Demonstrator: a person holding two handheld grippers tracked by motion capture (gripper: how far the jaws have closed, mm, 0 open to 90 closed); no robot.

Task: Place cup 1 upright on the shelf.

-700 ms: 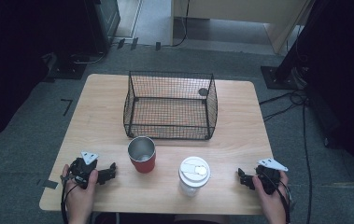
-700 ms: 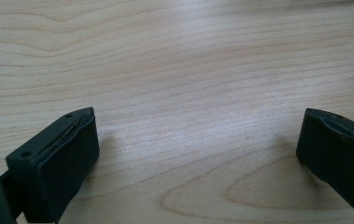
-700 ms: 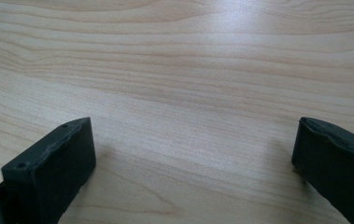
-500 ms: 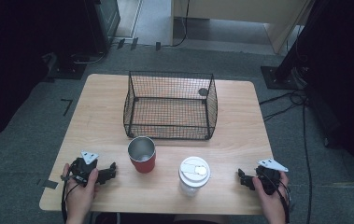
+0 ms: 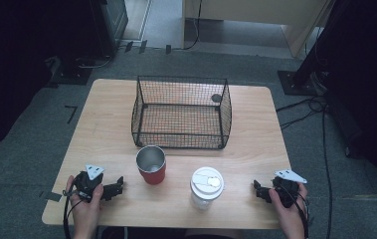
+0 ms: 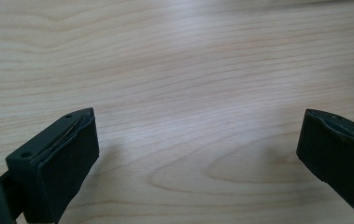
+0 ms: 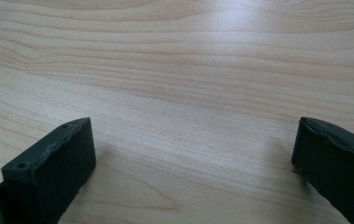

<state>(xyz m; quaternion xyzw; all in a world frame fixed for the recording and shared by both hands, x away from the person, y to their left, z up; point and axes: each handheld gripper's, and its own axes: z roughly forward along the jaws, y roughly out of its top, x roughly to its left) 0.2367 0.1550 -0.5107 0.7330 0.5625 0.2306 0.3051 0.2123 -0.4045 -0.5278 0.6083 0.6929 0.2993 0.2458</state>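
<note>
A red cup with a metal inside stands upright on the wooden table, just in front of a black wire basket. To its right stands a clear cup with a white lid. My left gripper rests low at the front left, left of the red cup, open and holding nothing. Near the front right corner my right gripper points at the lidded cup and is also open. In each gripper view the two black jaws stand wide apart over bare wood.
The basket holds a small dark round thing near its back right corner. Cables run over the grey floor to the right of the table. Dark equipment stands at the far left and right.
</note>
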